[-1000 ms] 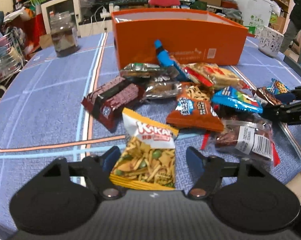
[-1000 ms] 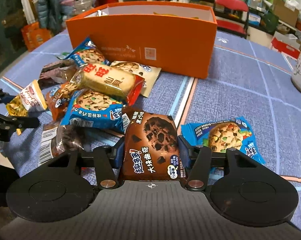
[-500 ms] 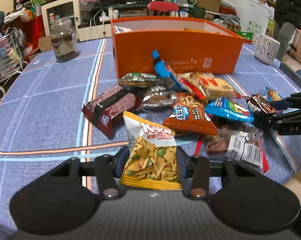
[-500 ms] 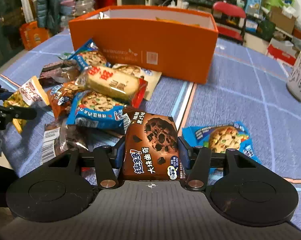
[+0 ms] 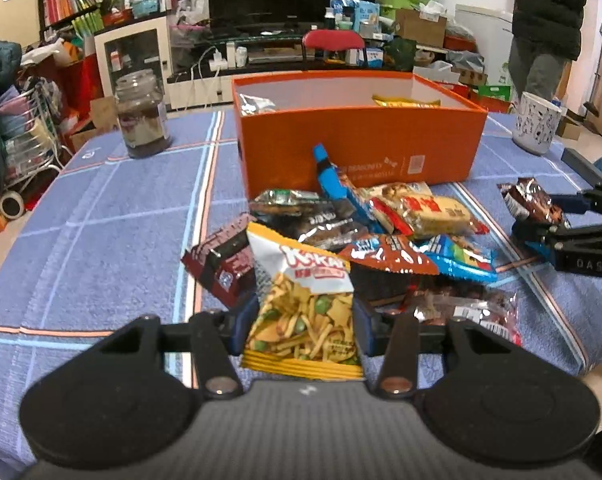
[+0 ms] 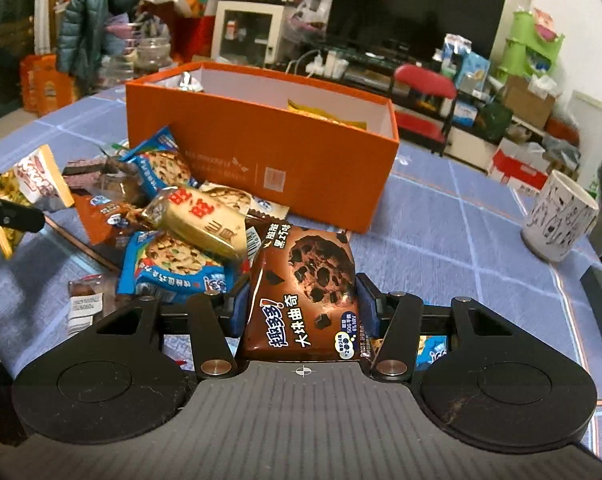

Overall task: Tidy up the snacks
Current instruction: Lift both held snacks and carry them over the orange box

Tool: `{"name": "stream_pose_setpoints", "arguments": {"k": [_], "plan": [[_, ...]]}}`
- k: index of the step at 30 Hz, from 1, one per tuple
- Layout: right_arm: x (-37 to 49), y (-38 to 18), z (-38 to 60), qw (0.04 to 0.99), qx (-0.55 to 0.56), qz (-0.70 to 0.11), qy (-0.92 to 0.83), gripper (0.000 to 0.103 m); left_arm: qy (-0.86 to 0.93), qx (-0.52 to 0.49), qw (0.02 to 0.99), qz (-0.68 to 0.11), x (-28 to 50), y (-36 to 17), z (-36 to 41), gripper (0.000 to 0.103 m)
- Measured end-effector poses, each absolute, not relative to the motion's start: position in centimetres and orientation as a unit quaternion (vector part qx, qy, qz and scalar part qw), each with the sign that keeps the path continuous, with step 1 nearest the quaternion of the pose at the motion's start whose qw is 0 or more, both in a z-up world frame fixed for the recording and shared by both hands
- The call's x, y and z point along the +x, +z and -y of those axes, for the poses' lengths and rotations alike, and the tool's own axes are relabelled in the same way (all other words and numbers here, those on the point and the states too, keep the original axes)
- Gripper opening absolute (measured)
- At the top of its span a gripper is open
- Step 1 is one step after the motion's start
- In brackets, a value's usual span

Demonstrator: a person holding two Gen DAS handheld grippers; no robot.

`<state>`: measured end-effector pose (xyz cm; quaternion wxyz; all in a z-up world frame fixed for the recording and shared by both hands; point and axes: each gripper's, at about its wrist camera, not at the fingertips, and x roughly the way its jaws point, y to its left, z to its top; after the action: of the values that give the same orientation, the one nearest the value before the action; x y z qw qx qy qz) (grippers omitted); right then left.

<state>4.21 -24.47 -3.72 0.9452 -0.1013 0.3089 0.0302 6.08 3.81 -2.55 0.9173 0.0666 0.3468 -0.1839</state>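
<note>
My left gripper [image 5: 303, 318] is shut on a yellow and white KAKA snack-mix bag [image 5: 305, 300] and holds it above the table. My right gripper [image 6: 301, 308] is shut on a brown chocolate cookie pack [image 6: 305, 292], also lifted; it shows at the right of the left wrist view [image 5: 531, 202]. An open orange box [image 5: 361, 148] stands behind a pile of snack packs [image 5: 381, 220]; it holds a yellow pack [image 5: 405, 101] and a silver pack [image 5: 253, 103]. In the right wrist view the box [image 6: 261, 160] is ahead and to the left, with the pile [image 6: 173, 216] in front of it.
A glass jar [image 5: 143, 114] stands at the back left of the blue tablecloth [image 5: 101, 220]. A white patterned cup [image 6: 557, 220] stands at the right. A person [image 5: 549, 20] stands beyond the table. A blue cookie pack [image 6: 433, 350] lies under my right gripper.
My left gripper closed on the KAKA bag and lifted it. My right gripper, holding the cookie pack throughout, rose off the table. Both views now sit higher, showing inside the box.
</note>
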Motion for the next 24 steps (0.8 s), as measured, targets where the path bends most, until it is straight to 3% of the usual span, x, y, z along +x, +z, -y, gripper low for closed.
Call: {"name": "stream_pose_setpoints", "arguments": {"k": [24], "plan": [[4.5, -2.6, 24.1, 0.95, -0.086, -0.299, 0.018, 0.039, -0.145, 0.068, 0.935, -0.317, 6.6, -0.1, -3.4, 0.047]]}}
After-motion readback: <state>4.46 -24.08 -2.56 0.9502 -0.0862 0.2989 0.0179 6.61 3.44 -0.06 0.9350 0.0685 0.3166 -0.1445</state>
